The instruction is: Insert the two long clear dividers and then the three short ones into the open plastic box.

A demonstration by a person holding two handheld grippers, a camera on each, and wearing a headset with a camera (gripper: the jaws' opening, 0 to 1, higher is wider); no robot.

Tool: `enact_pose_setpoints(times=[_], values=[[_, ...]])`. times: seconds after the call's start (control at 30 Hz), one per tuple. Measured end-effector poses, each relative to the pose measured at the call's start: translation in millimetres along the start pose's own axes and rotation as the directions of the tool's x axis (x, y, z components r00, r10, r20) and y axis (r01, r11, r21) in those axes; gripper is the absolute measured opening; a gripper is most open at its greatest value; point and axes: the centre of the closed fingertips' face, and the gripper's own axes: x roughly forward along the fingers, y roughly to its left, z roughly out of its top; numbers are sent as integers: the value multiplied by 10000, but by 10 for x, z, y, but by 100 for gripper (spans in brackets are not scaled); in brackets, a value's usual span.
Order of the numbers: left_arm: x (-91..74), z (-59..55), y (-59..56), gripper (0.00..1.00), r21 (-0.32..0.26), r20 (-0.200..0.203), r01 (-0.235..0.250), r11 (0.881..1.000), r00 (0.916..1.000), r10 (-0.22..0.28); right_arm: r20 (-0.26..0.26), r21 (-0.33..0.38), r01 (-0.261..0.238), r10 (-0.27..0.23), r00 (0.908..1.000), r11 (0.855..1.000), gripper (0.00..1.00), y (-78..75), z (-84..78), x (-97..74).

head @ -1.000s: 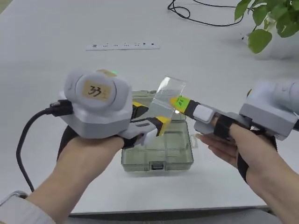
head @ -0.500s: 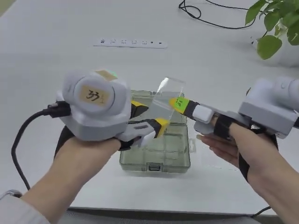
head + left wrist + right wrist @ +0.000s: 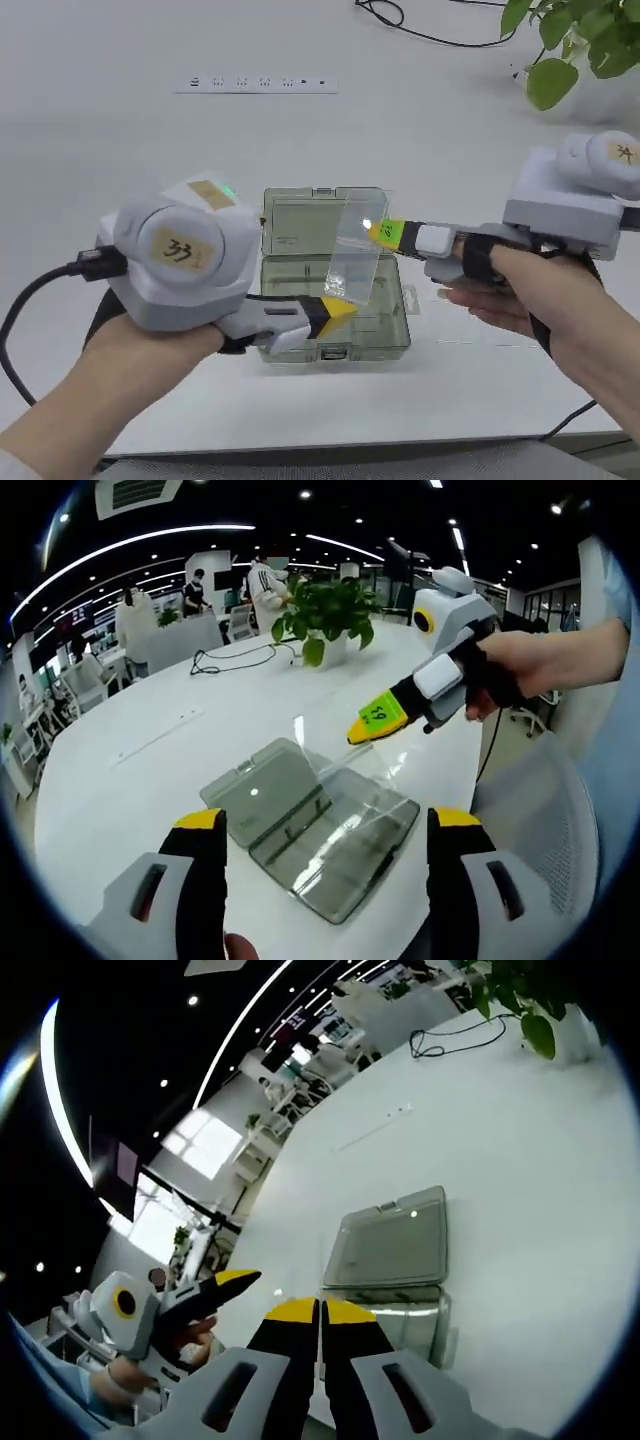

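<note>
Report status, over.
Left tongs open, in front of the box. Right tongs shut on clear divider, tilted above the open box, not yet in. No obstruction seen.

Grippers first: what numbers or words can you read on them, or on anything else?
"33": tan sticker on the left gripper's body.
Perhaps "69": green tag near the right gripper's tip, unsure.
Second tan sticker, on the right gripper's body: too blurred to read.
Power strip marks: too small to read.
</note>
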Motion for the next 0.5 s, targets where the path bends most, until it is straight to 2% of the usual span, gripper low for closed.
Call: enact_pose_setpoints(times=[0.13, 0.2, 0.23, 0.27, 0.3, 0.33, 0.47, 0.5], values=[[3, -81, 33, 94, 366, -17, 87, 9993, 10000, -86, -544, 92, 534, -528, 9971, 9985, 2, -71, -38, 6], [1, -123, 48, 100, 480, -101, 153, 9987, 9998, -148, -806, 82, 711, -702, 9943, 9974, 2, -132, 9, 11], [-3, -128, 55, 100, 543, -62, 168, 9984, 9998, -165, -1054, 120, 821, -804, 9912, 9966, 2, -148, -4, 5], [-5, -132, 54, 100, 607, -37, 247, 9979, 9997, -245, -1014, 49, 883, -874, 9910, 9961, 2, -148, 16, 10], [-9, -147, 46, 100, 656, -87, 369, 9972, 9993, -364, -1351, -63, 1036, -1035, 9854, 9946, 2, -164, -5, -2], [-9, -151, 55, 100, 665, -89, 373, 9971, 9993, -368, -1450, -86, 1125, -1126, 9830, 9936, 2, -228, 26, 14], [-14, -175, 109, 100, 722, -66, 357, 9968, 9994, -353, -2013, -378, 1498, -1544, 9673, 9880, 2, -254, 17, 1], [-17, -174, 114, 100, 676, -41, 353, 9971, 9994, -351, -2280, -437, 1667, -1723, 9583, 9850, 2, -265, -1, -5]])
